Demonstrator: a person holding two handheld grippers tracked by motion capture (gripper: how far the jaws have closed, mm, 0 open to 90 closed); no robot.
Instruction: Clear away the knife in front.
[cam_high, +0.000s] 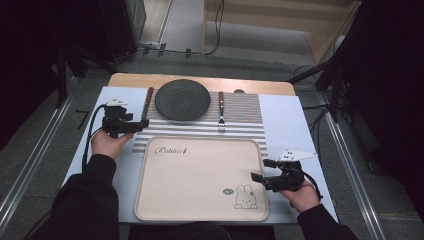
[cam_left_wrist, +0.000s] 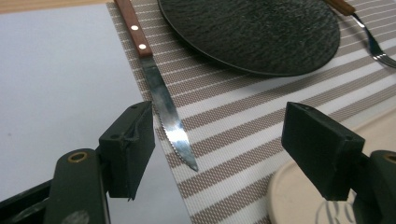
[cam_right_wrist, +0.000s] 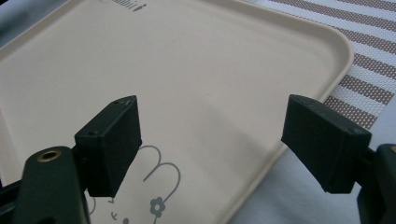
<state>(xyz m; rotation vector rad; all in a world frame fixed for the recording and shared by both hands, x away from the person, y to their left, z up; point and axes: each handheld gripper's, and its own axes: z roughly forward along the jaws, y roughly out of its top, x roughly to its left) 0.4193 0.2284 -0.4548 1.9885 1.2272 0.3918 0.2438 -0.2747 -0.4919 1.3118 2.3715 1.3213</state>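
Holding my right gripper (cam_high: 260, 170) wide apart over the tray (cam_high: 200, 175), I grip nothing. My left gripper (cam_high: 145, 122) is apart too, just beside the knife (cam_left_wrist: 161, 93) on the striped mat (cam_left_wrist: 243, 121). Farther off sits the plate (cam_high: 182, 100). I think the thin blade could slip if I pinch it badly.

dim room, dark edges — table evenly lit, close-ups slightly soft

Dark round plate (cam_high: 182, 100) sat mid striped placemat (cam_high: 240, 131), fork (cam_high: 221, 111) just right of plate, tines toward person. Cables ran across grey floor (cam_high: 45, 130) beyond table (cam_high: 295, 115).
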